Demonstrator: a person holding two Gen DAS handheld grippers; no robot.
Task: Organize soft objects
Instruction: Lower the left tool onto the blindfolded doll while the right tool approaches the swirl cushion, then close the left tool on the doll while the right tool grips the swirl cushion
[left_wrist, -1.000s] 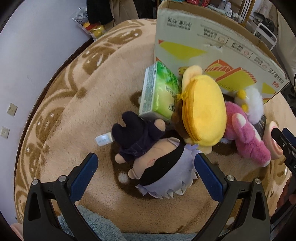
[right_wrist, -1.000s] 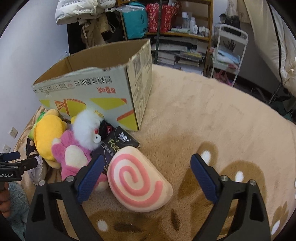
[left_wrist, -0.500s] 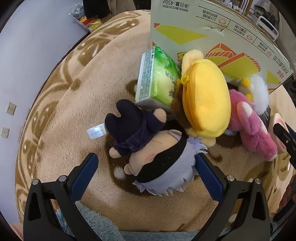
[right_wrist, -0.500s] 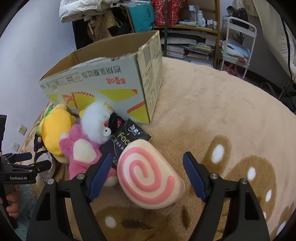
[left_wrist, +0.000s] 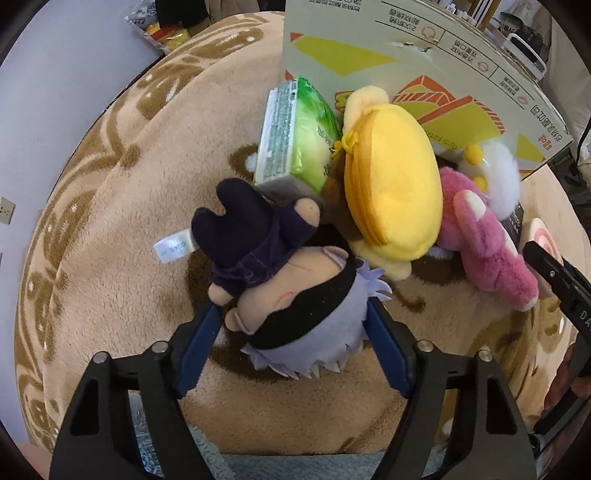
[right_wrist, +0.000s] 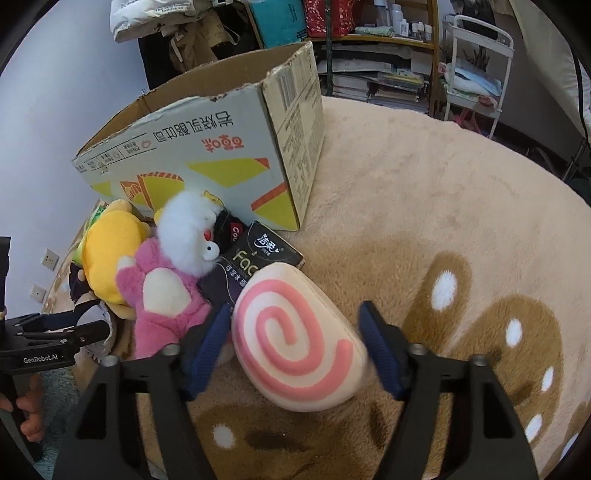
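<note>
A plush doll (left_wrist: 306, 332) with lavender hair and a black blindfold lies on the beige rug. My left gripper (left_wrist: 295, 306) straddles its head; the jaws are closing and the blue pads (left_wrist: 207, 336) touch both sides. Beside it lie a yellow plush pouch (left_wrist: 395, 184), a pink plush (left_wrist: 484, 247) and a white fluffy toy (left_wrist: 502, 173). In the right wrist view, a pink-swirl cushion (right_wrist: 295, 343) sits between the closing jaws of my right gripper (right_wrist: 294, 306), pads against its edges.
An open cardboard box (right_wrist: 221, 147) stands behind the pile. A green tissue pack (left_wrist: 295, 136) leans on it, and a black pack (right_wrist: 255, 258) lies under the cushion's far end. Shelves and a white cart (right_wrist: 476, 66) line the back. Bare rug (right_wrist: 443, 221) stretches to the right.
Both grippers have narrowed from wide open. The left jaws came in onto the doll's head, and the right ones moved forward and closed in around the swirl cushion.
</note>
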